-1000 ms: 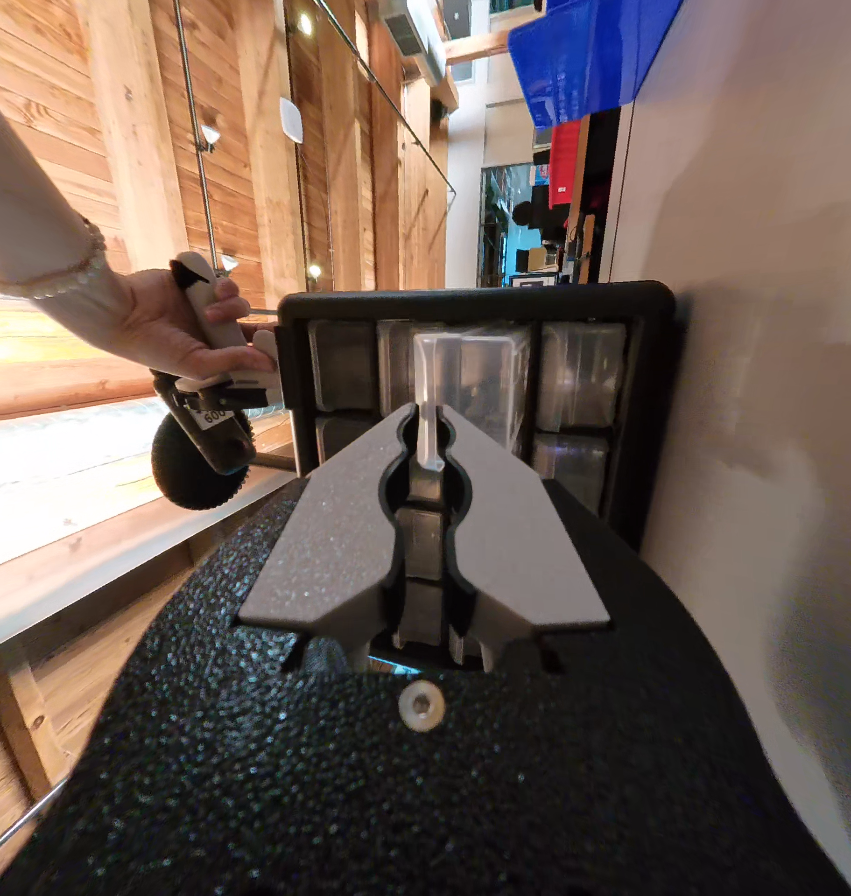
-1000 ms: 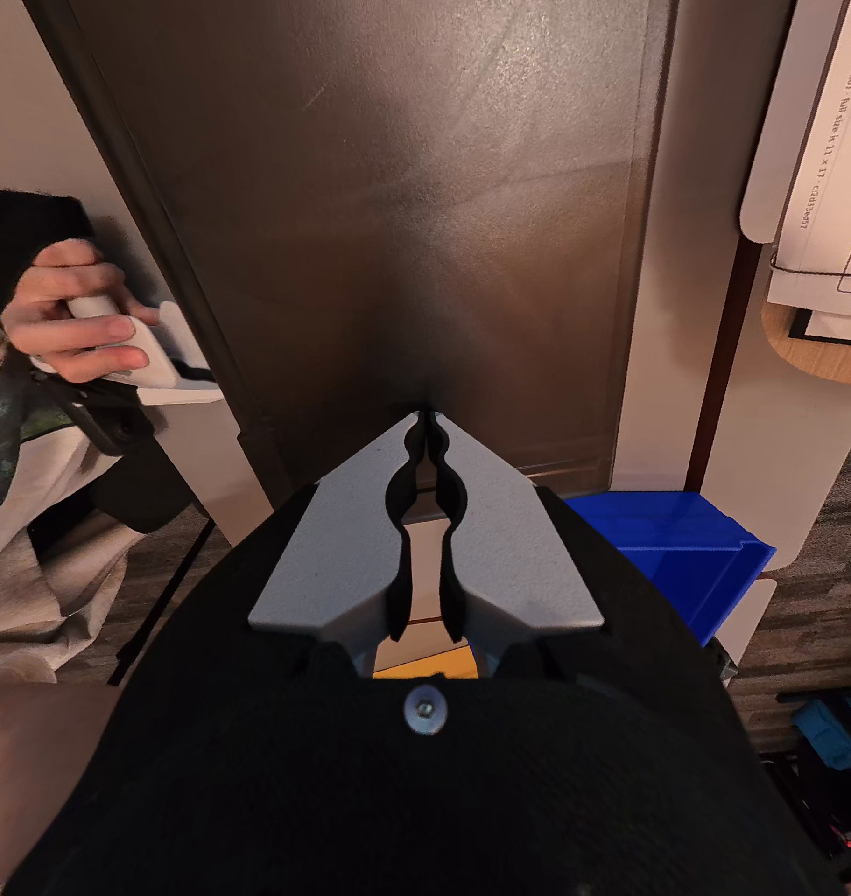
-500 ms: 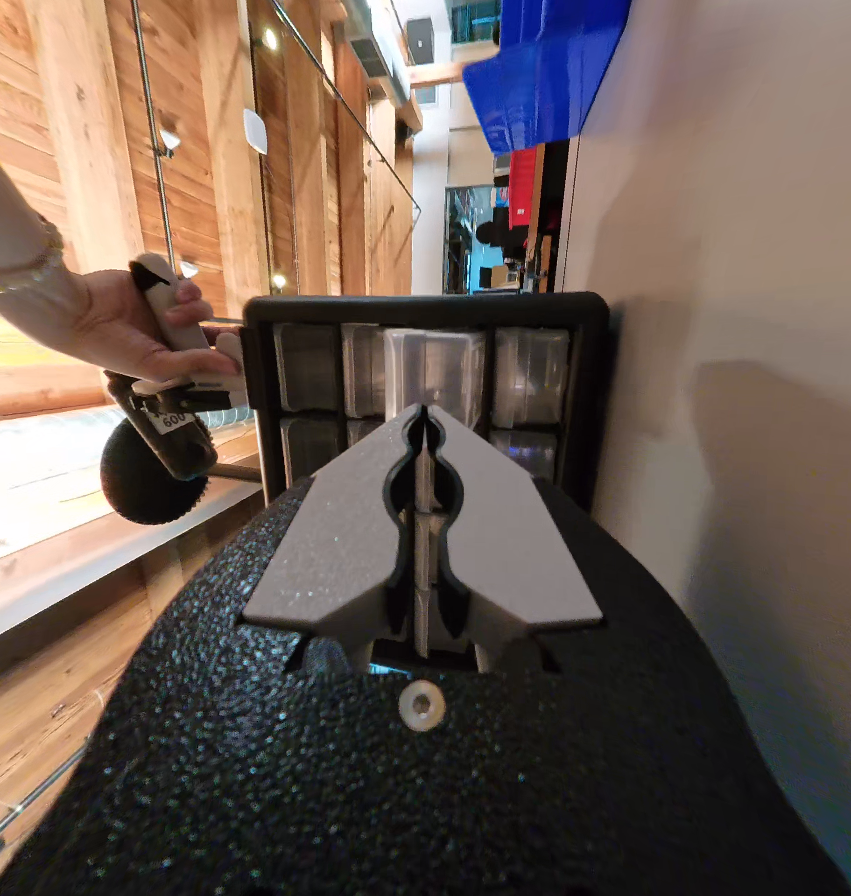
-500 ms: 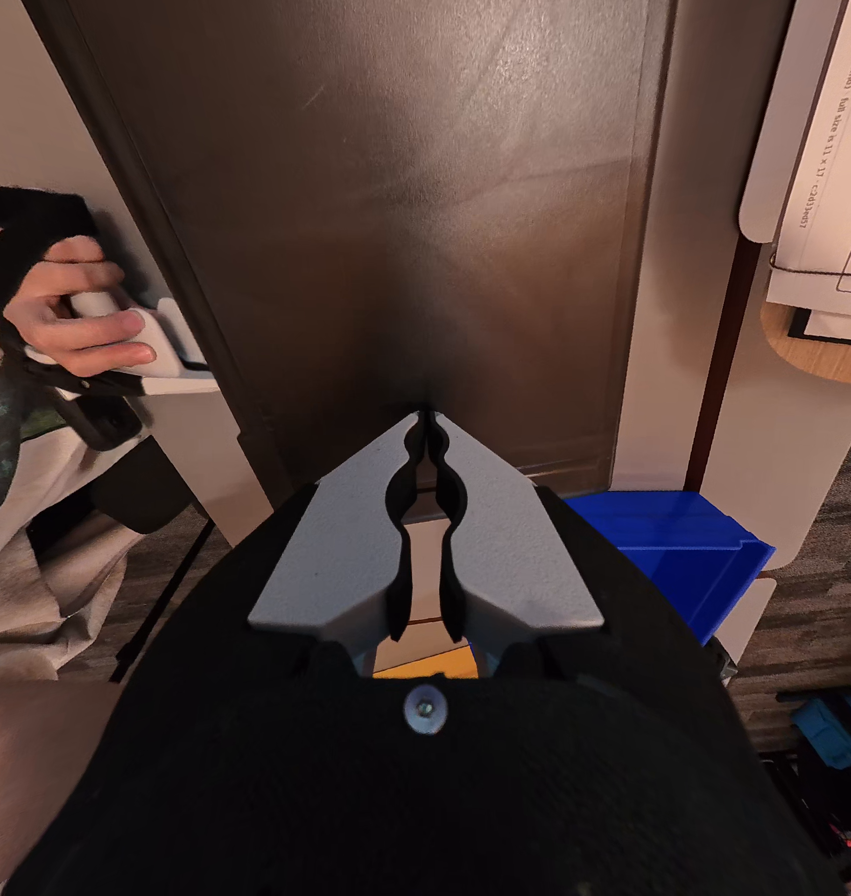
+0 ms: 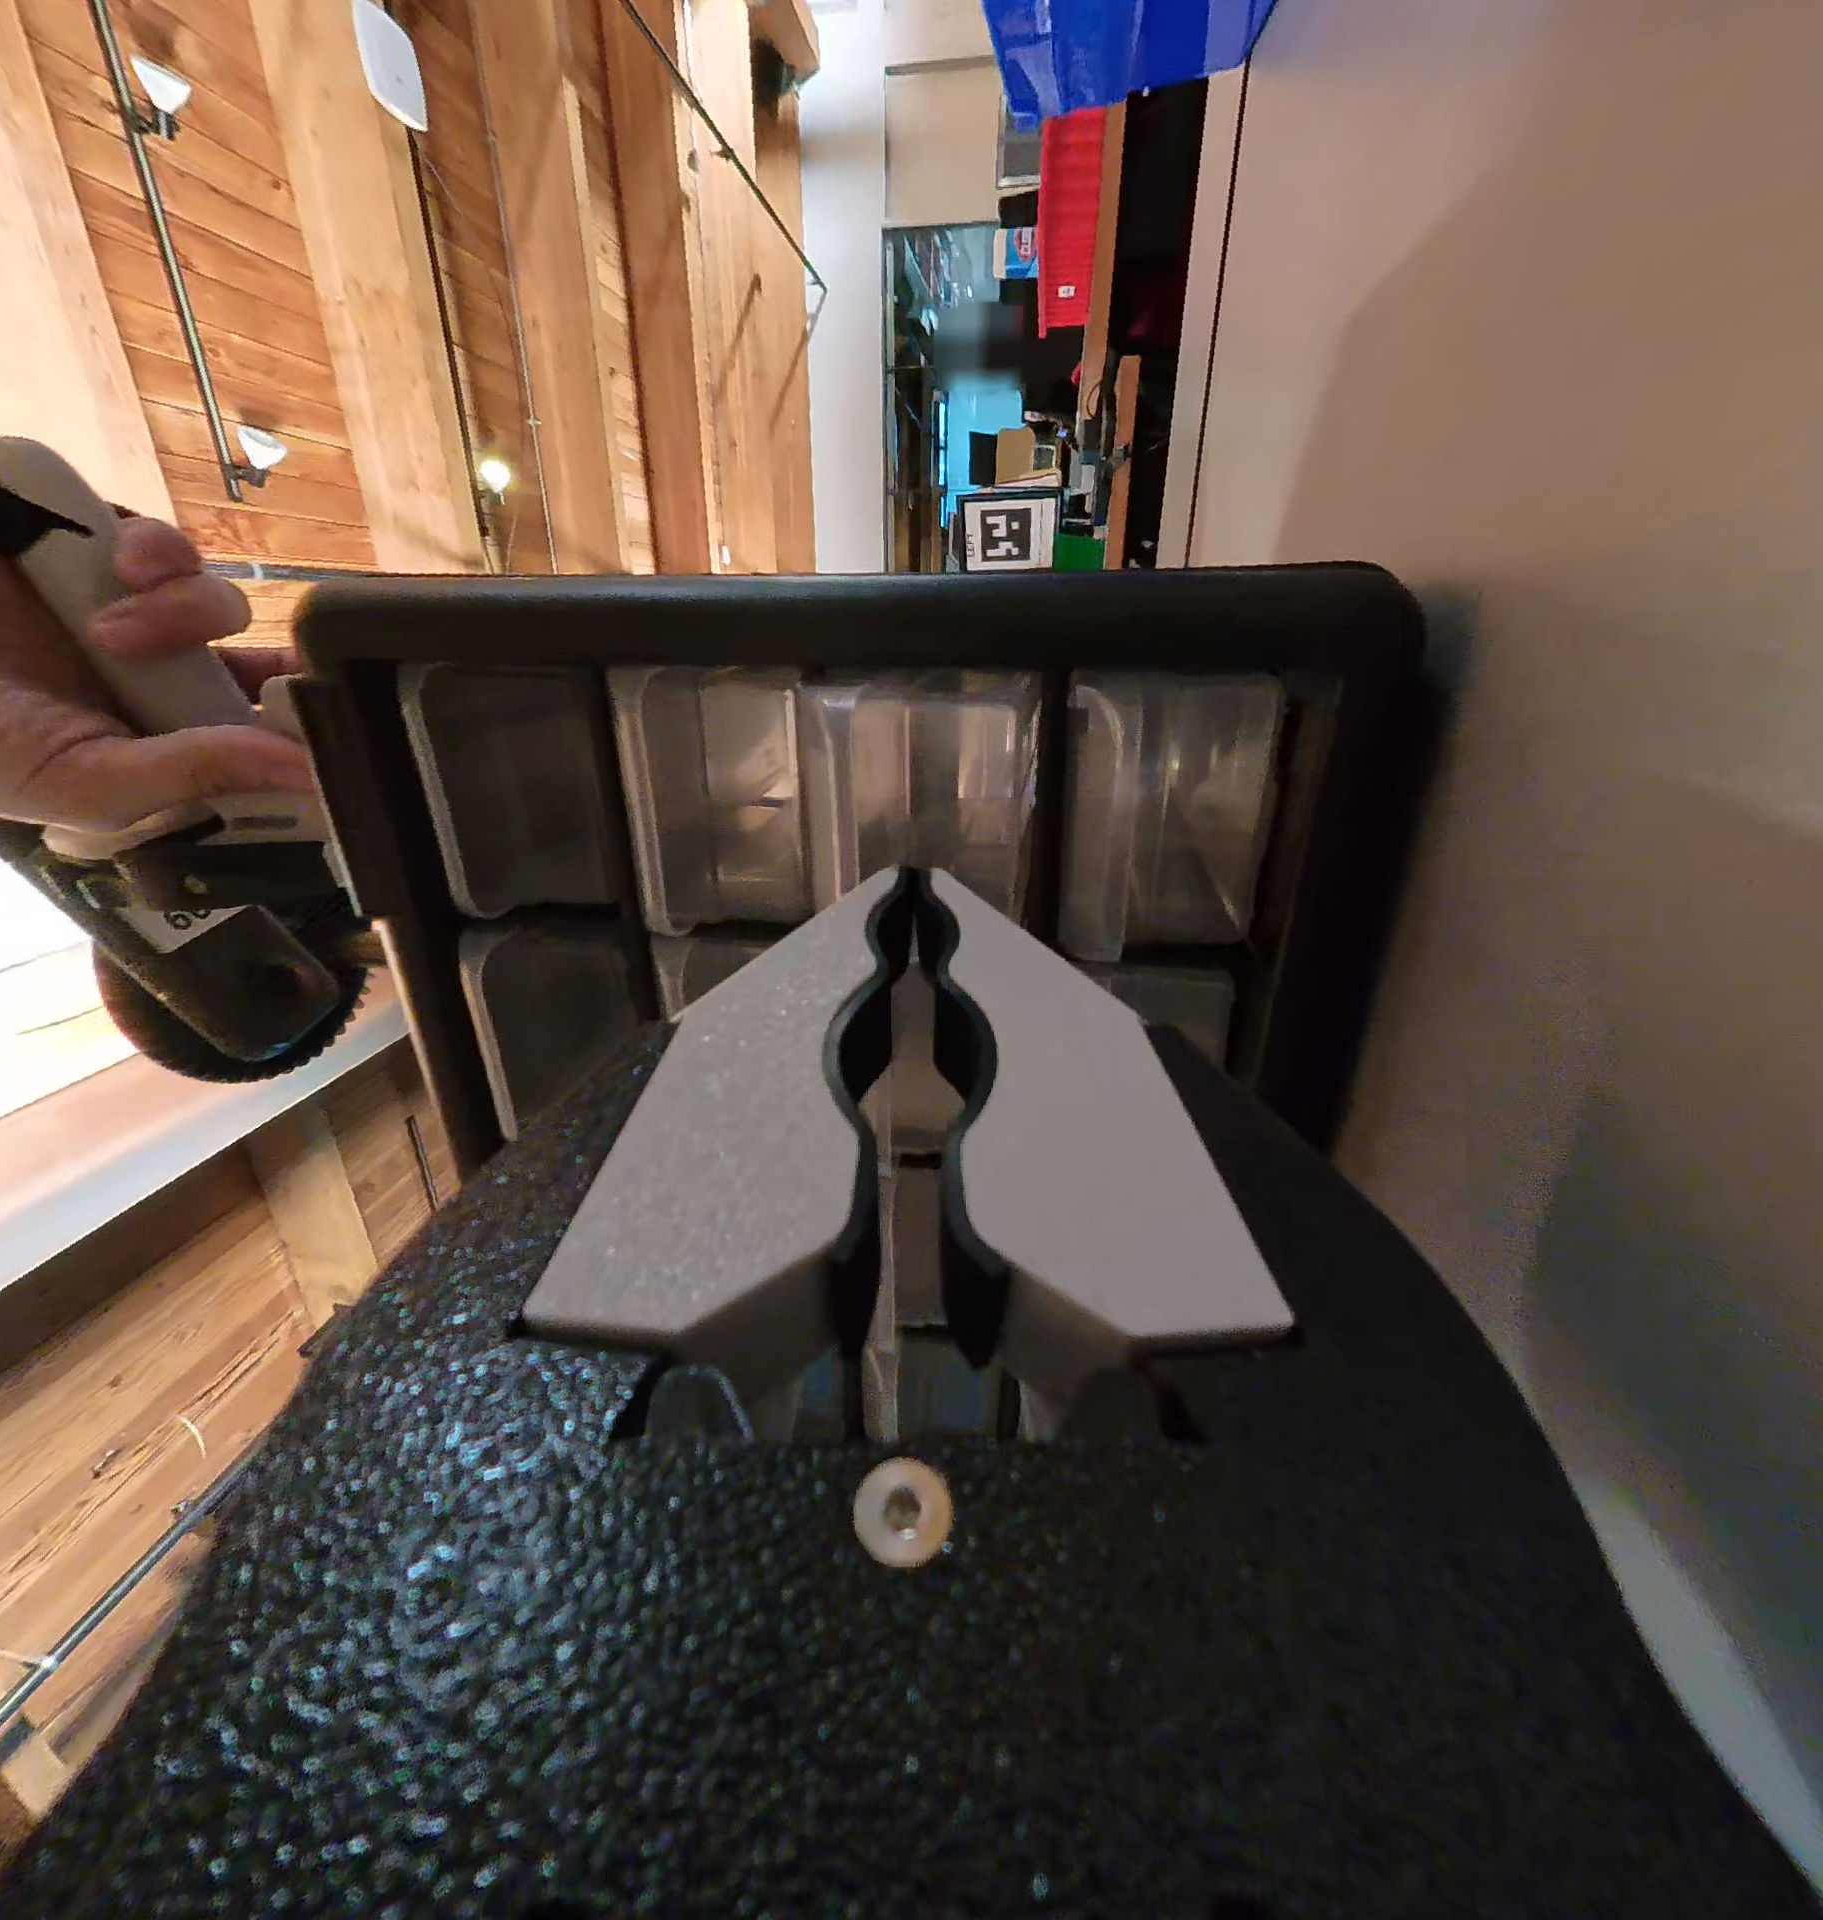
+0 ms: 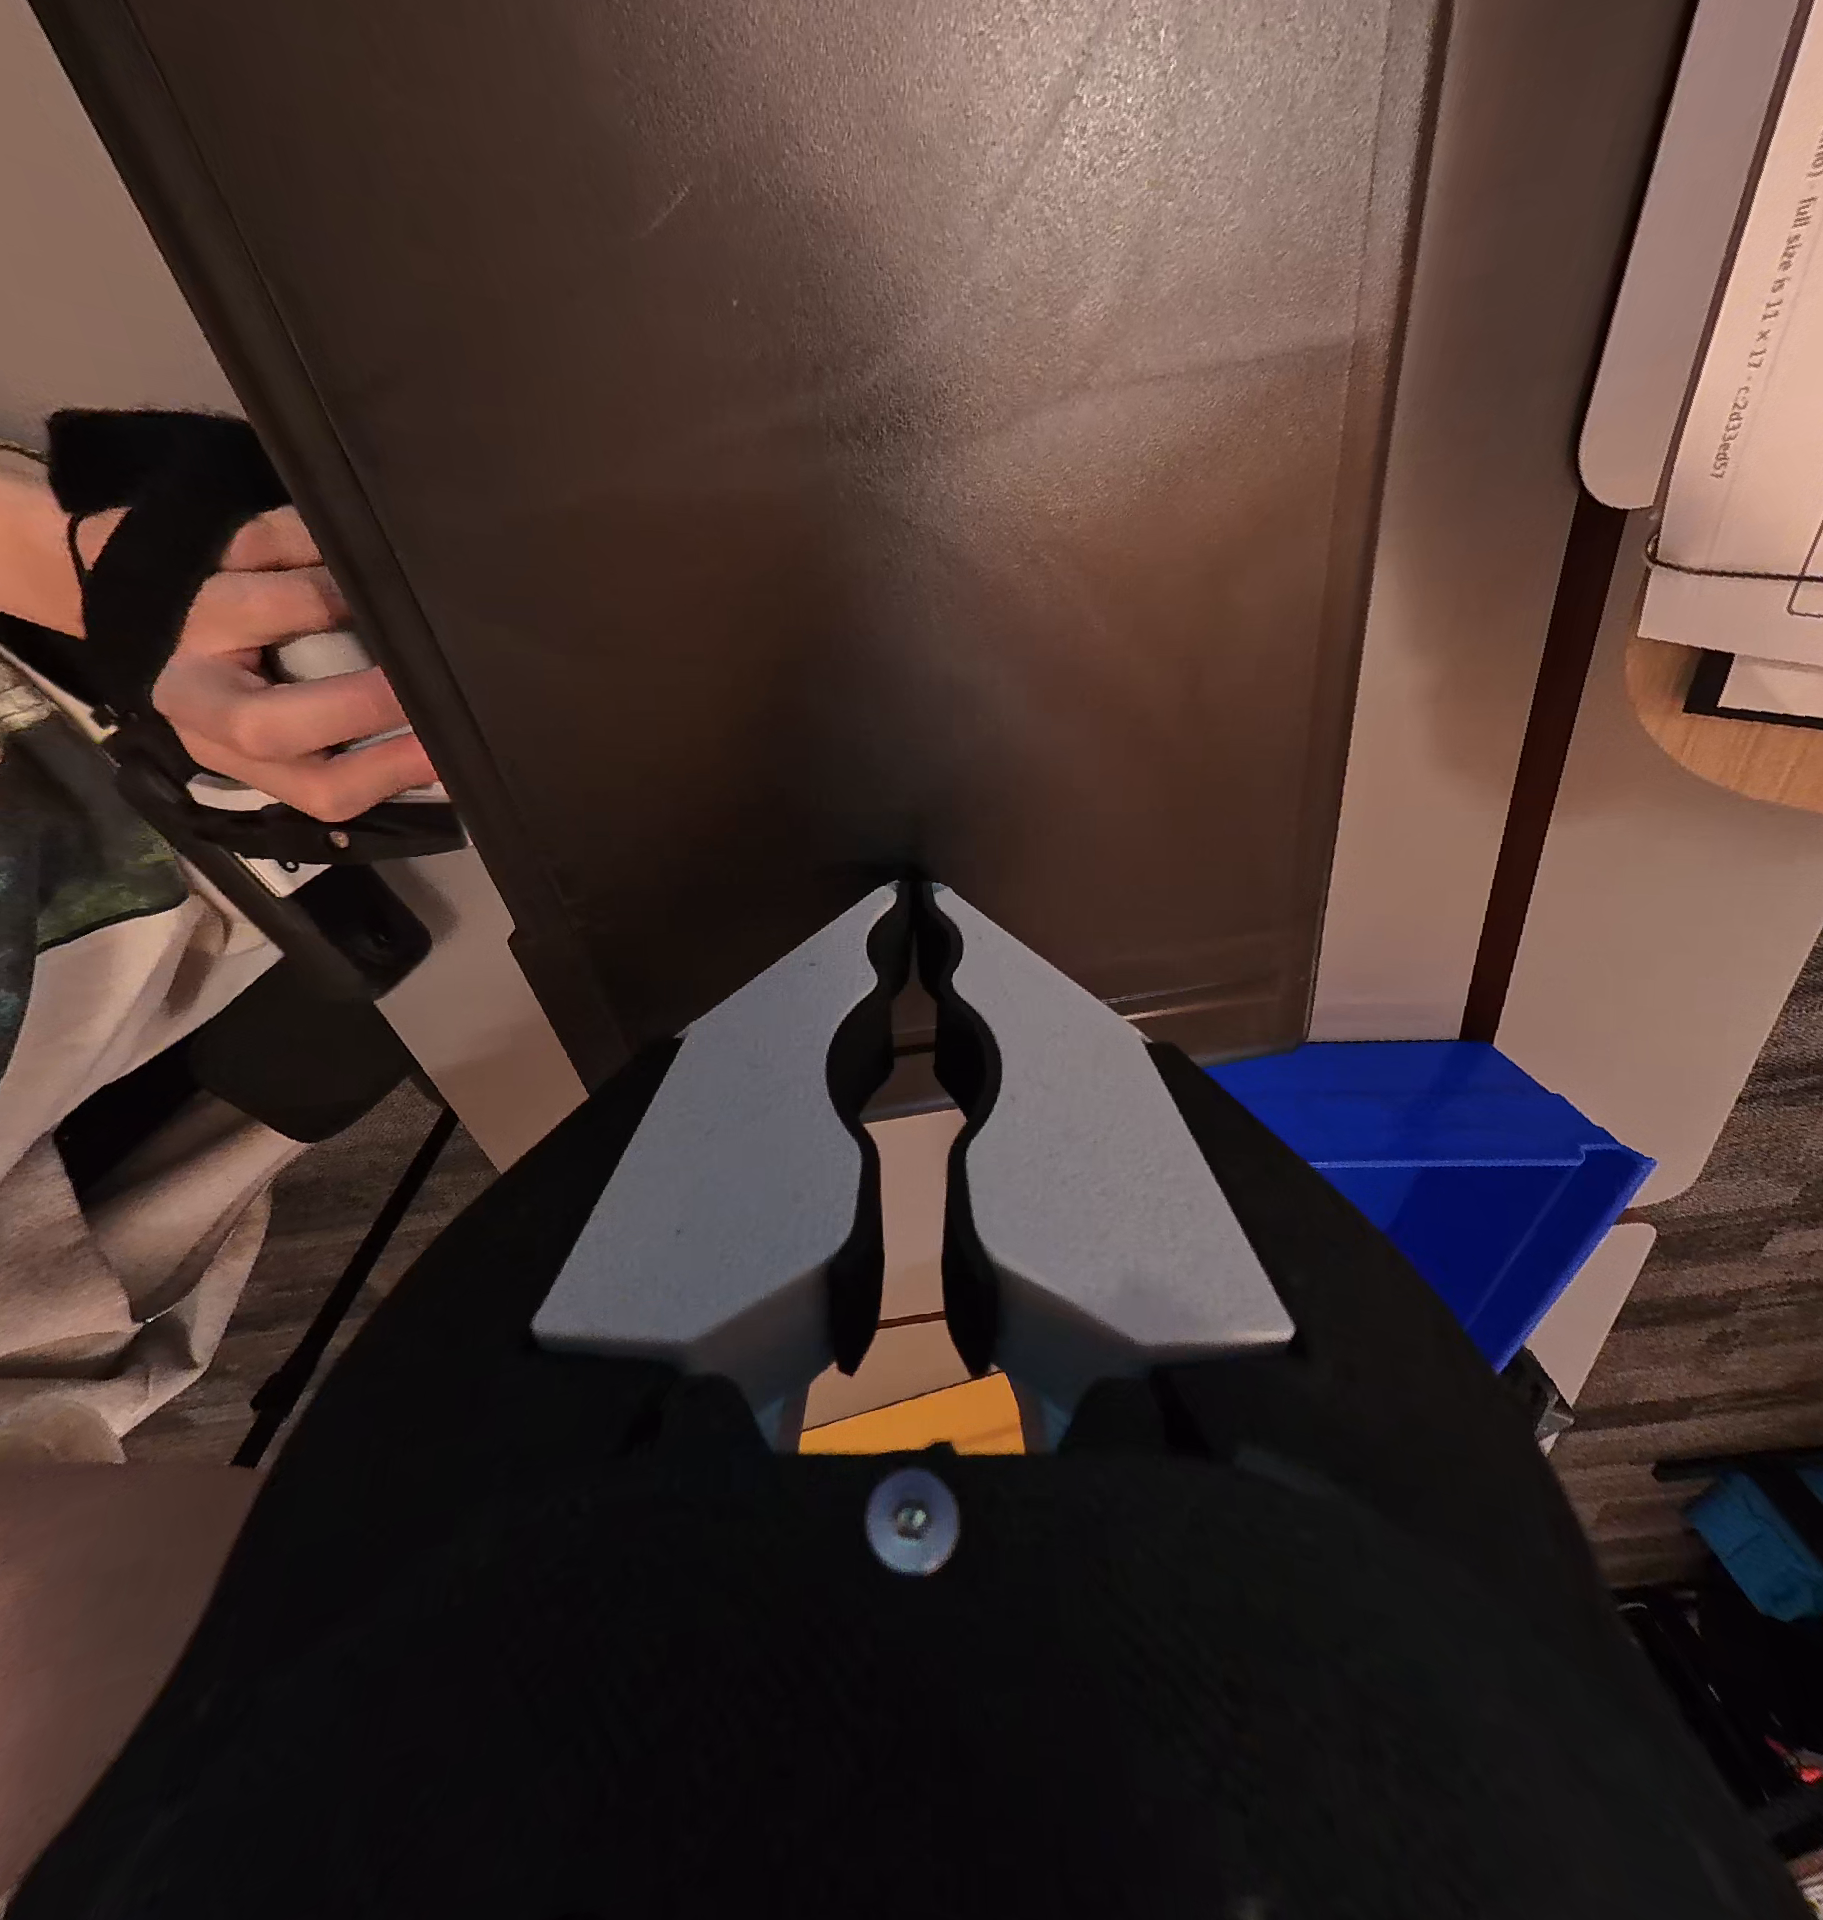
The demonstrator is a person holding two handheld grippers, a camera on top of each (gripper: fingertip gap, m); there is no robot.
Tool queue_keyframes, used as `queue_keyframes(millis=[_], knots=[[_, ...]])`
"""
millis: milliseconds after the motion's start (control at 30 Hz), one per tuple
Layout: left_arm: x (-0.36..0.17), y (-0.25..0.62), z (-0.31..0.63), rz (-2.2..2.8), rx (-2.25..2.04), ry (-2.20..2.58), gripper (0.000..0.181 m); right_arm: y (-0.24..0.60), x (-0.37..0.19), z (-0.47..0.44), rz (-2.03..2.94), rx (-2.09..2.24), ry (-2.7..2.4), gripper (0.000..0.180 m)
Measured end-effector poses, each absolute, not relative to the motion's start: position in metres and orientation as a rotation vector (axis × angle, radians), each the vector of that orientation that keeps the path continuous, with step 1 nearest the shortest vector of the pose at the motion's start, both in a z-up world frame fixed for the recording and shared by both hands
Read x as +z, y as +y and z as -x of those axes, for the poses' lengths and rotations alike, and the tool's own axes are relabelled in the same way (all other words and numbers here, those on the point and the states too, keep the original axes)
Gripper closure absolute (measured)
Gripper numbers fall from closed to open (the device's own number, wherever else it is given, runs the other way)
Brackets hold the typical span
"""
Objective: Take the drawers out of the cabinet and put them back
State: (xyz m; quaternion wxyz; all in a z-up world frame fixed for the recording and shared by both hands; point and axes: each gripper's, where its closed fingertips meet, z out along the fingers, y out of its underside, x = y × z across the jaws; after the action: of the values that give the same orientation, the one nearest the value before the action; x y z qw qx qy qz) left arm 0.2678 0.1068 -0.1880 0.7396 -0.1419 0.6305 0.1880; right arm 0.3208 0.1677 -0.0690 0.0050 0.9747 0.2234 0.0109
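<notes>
A black cabinet (image 5: 855, 618) with several clear drawers faces me in the left wrist view. My left gripper (image 5: 909, 883) is shut on the thin clear handle of an upper-row drawer (image 5: 917, 769), whose front stands about level with its neighbours. My right gripper (image 6: 909, 888) is shut and empty, its tips pressed against the cabinet's dark side panel (image 6: 834, 468). In the left wrist view, a hand holds the right gripper's body (image 5: 211, 977) at the cabinet's left edge. The hand on the left gripper (image 6: 294, 707) shows partly behind the cabinet's edge.
A white wall (image 5: 1613, 727) runs close along the cabinet's right side. Wooden panelling (image 5: 263, 260) is to the left. A blue bin (image 6: 1426, 1153) sits beyond the cabinet in the right wrist view, with papers on a board (image 6: 1769, 312) at the upper right.
My left gripper has moved toward the cabinet with the drawer's handle in it, and the drawer has slid from sticking out to nearly in. The right gripper has stayed pressed on the side panel.
</notes>
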Motion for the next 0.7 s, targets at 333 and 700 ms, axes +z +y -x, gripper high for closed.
queue_keyframes(millis=[333, 700], knots=[[-0.192, 0.117, -0.283, 0.384, 0.386, 1.415, 0.181, 0.168, -0.069, -0.321, -3.046, 0.07, 0.706, 0.18], [-0.187, 0.122, -0.241, 0.625, 0.155, 1.408, 0.181, 0.169, -0.069, -0.322, -3.092, 0.144, 0.696, 0.18]])
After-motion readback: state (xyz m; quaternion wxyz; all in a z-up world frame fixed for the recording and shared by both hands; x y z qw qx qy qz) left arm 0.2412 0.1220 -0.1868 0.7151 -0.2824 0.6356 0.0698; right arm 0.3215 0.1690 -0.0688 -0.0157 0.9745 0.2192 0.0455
